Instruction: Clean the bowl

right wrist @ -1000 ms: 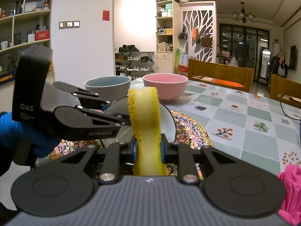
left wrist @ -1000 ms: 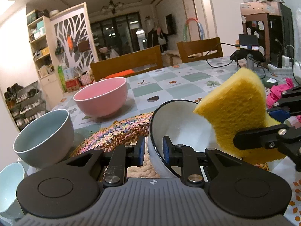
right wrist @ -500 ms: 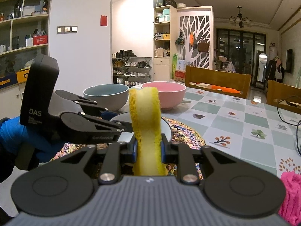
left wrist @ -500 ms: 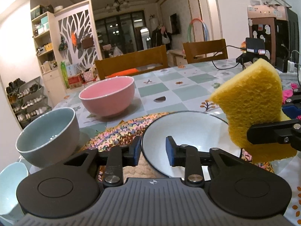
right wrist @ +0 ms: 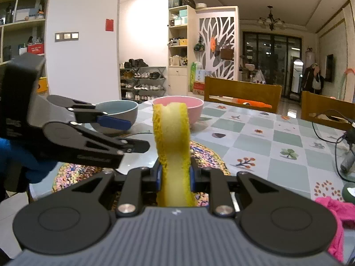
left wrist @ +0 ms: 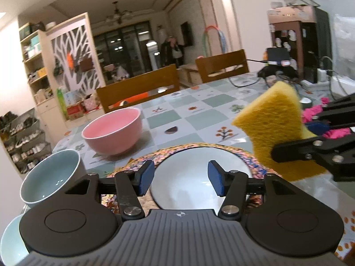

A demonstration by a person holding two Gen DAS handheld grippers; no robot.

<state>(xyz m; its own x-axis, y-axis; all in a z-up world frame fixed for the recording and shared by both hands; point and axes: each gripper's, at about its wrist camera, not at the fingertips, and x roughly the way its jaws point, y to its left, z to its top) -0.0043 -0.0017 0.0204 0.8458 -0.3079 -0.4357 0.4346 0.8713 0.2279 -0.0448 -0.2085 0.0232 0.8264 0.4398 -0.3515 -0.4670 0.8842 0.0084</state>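
So the left gripper [left wrist: 180,177] has just been opening, nothing between its jaws, white bowl [left wrist: 200,177] below on the mat. Right gripper [right wrist: 175,175] is clamped on the yellow sponge [right wrist: 172,137].

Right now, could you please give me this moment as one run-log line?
left claw: open, just opened, nothing gripped | right claw: shut on sponge | white bowl: on woven mat, released

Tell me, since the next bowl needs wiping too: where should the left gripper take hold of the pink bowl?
Best guess: grip the pink bowl at its rim, on the near side facing the left gripper, one of the fingers inside and one outside. It stands upright and open-topped, its rounded wall looks too wide to span, and the thin rim is unobstructed.
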